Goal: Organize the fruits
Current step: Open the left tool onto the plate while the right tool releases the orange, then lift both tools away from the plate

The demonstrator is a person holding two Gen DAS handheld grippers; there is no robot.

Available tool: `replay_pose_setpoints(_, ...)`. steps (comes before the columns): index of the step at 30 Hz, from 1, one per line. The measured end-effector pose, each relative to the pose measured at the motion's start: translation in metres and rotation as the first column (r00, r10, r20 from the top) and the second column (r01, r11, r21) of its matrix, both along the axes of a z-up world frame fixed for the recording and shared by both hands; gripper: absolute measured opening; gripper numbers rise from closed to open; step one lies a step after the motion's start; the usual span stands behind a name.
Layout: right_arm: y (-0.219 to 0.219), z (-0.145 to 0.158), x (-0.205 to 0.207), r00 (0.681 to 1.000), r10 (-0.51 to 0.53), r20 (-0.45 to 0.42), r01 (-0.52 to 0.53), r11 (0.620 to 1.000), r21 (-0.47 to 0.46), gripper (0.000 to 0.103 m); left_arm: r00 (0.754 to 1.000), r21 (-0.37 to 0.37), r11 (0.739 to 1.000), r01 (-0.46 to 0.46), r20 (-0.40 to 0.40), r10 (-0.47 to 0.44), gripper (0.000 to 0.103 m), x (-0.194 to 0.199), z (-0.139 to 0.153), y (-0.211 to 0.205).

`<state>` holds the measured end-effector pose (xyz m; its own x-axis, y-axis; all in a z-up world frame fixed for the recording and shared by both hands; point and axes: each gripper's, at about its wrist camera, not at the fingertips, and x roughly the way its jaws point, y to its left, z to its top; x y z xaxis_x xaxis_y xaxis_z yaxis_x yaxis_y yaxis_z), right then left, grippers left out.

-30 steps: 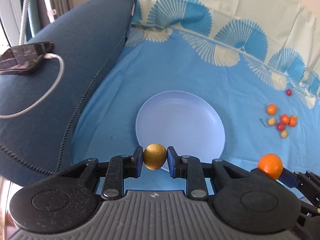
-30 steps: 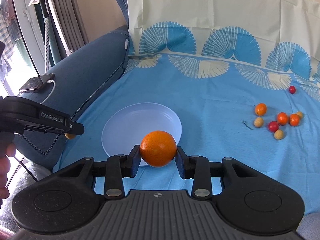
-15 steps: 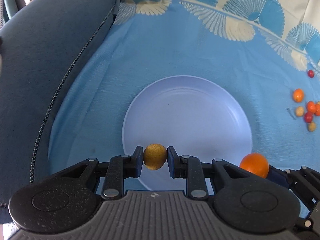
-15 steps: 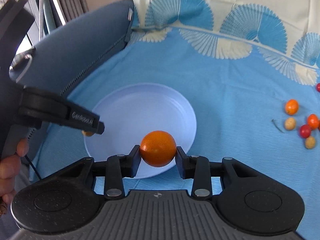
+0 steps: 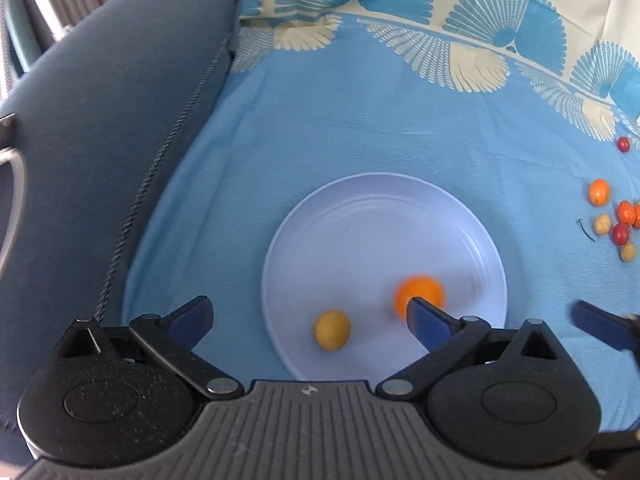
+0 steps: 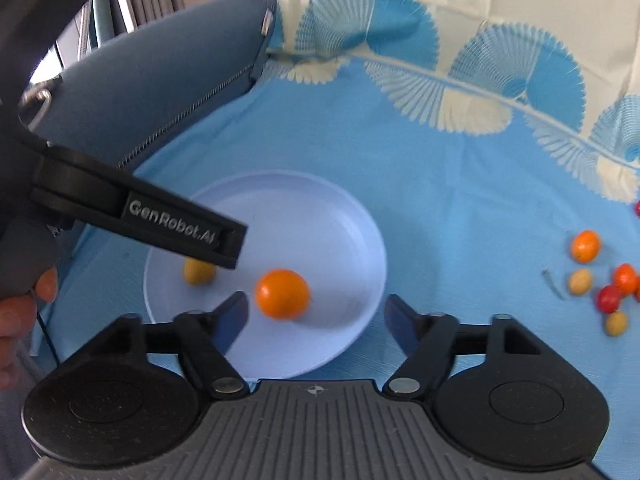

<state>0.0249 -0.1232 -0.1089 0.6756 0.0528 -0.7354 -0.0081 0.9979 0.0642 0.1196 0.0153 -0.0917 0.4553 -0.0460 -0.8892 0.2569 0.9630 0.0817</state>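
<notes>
Blue-padded jaws of the left gripper [image 5: 308, 318] are spread to their widest and are opening; nothing is pressed between them. A small yellow-brown fruit [image 5: 331, 329] is seen lying free in the gap, on the near part of the pale lilac plate [image 5: 384, 208]. The right gripper [image 6: 316, 312] is likewise opening, its pads clear of the orange [image 6: 283, 293], which is blurred and is judged to be rolling on the plate towards the near rim.

Handling, as judged: the orange is round, firm-skinned and light, apt to roll on the smooth plate; it is best taken across its widest girth with moderate pressure. The yellow-brown fruit is small, light and probably thin-skinned, so a gentle, centred pinch is advised.

Remaining stock: a cluster of small fruits [image 6: 600, 276], orange, red and yellow, is held near the right edge of the blue patterned cloth [image 6: 460, 184], well apart from the plate; one red fruit [image 5: 623, 144] lies apart, farther back. These are judged soft and easily bruised, and prone to scatter if nudged. A dark blue cushion [image 5: 100, 140] borders the left edge of the cloth.
</notes>
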Motion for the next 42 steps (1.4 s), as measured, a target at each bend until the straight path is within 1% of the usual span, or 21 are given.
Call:
replay_pose_setpoints(2, -0.002, 0.013, -0.018, 1.000, -0.017, -0.002, 0.017, 1.000, 0.024, 0.092, 1.000, 0.005, 1.000, -0.016, -0.015, 0.016, 0.103, -0.012, 0.007, 0.007)
replay_pose_setpoints(5, 0.001, 0.029, -0.049, 1.000, -0.030, -0.007, 0.031, 0.999, 0.045, 0.096, 0.999, 0.029, 0.999, -0.030, -0.030, 0.031, 0.103, -0.035, 0.017, 0.014)
replay_pose_setpoints(8, 0.009, 0.044, -0.081, 0.998, -0.053, 0.020, 0.052, 0.998, 0.033, 0.097, 0.999, 0.030, 0.999, -0.025, -0.033, 0.026, 0.103, -0.060, 0.028, 0.021)
replay_pose_setpoints(11, 0.014, 0.056, -0.109, 0.994, -0.087, 0.069, 0.086, 0.996, 0.023, 0.100, 0.999, 0.010, 0.999, -0.030, -0.029, 0.030, 0.103, -0.086, 0.039, 0.029)
replay_pose_setpoints(14, 0.016, 0.065, -0.128, 0.990, -0.101, 0.095, 0.100, 0.995, 0.019, 0.100, 0.999, -0.005, 0.999, -0.034, -0.021, 0.034, 0.103, -0.111, 0.047, 0.036)
replay_pose_setpoints(17, 0.018, 0.070, -0.144, 0.987, -0.109, 0.118, 0.108, 0.994, 0.015, 0.101, 0.999, -0.003, 0.999, -0.033, -0.007, 0.033, 0.103, -0.133, 0.052, 0.039)
replay_pose_setpoints(21, 0.024, 0.078, -0.163, 0.981, -0.106, 0.165, 0.107, 0.994, 0.003, 0.102, 0.999, -0.005, 1.000, -0.021, 0.027, 0.021, 0.103, -0.155, 0.061, 0.043)
replay_pose_setpoints(24, 0.026, 0.084, -0.174, 0.974, -0.109, 0.197, 0.112, 0.994, 0.000, 0.102, 0.998, -0.009, 1.000, -0.012, 0.059, 0.012, 0.103, -0.166, 0.070, 0.043)
replay_pose_setpoints(32, 0.025, 0.094, -0.197, 0.960, -0.125, 0.249, 0.127, 0.992, 0.009, 0.102, 0.992, -0.004, 1.000, 0.025, 0.124, -0.025, 0.103, -0.185, 0.087, 0.034)
replay_pose_setpoints(42, 0.023, 0.097, -0.206, 0.954, -0.133, 0.268, 0.134, 0.991, 0.014, 0.102, 0.989, 0.010, 0.999, 0.046, 0.139, -0.047, 0.103, -0.193, 0.089, 0.030)
